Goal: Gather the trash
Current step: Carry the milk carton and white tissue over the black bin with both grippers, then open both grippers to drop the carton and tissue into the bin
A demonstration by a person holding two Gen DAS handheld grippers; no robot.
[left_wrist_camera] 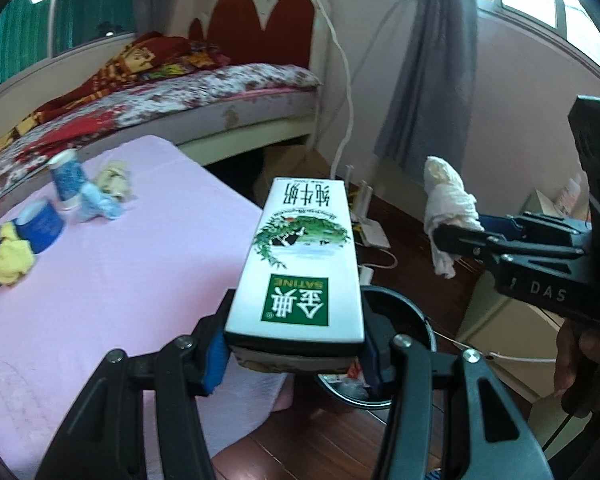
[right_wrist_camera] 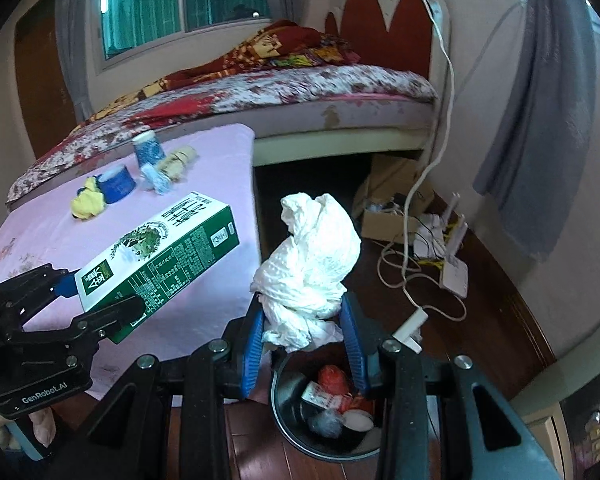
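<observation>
My left gripper [left_wrist_camera: 294, 350] is shut on a green-and-white milk carton [left_wrist_camera: 300, 256], held in the air over the pink table's corner beside the black trash bin [left_wrist_camera: 404, 320]. The carton also shows in the right wrist view [right_wrist_camera: 160, 252] with the left gripper [right_wrist_camera: 100, 304] around its end. My right gripper [right_wrist_camera: 304, 340] is shut on a crumpled white tissue wad [right_wrist_camera: 312, 264], right above the bin [right_wrist_camera: 300, 436], which holds red and white wrappers. From the left wrist view the right gripper [left_wrist_camera: 456, 236] holds the tissue [left_wrist_camera: 448, 204].
On the pink tablecloth [left_wrist_camera: 120, 280] lie two blue paper cups [left_wrist_camera: 66, 176], a yellow rag [left_wrist_camera: 10, 256], a blue wad [left_wrist_camera: 100, 204] and a beige wad [left_wrist_camera: 114, 178]. A bed stands behind. Cables, a router [right_wrist_camera: 454, 272] and a cardboard box [right_wrist_camera: 388, 216] lie on the wooden floor.
</observation>
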